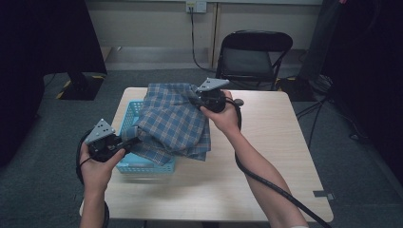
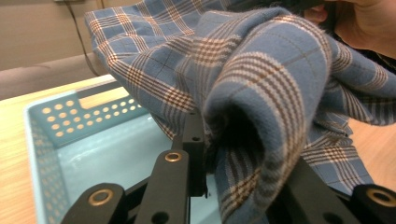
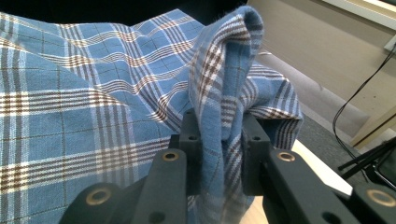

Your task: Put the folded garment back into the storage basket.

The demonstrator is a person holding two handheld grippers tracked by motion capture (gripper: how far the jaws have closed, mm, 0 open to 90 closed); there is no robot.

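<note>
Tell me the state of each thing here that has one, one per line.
Cloth: bunched, held up over the basket by both claws.
Basket: on the table, upright, open.
Left claw: shut on cloth.
Right claw: shut on cloth.
Chair: unfolded, vacant.

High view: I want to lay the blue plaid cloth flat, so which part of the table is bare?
Bare: the light wooden table right of the blue plaid cloth, and its near strip. Crowded: the left side, with the light blue perforated plastic basket.
</note>
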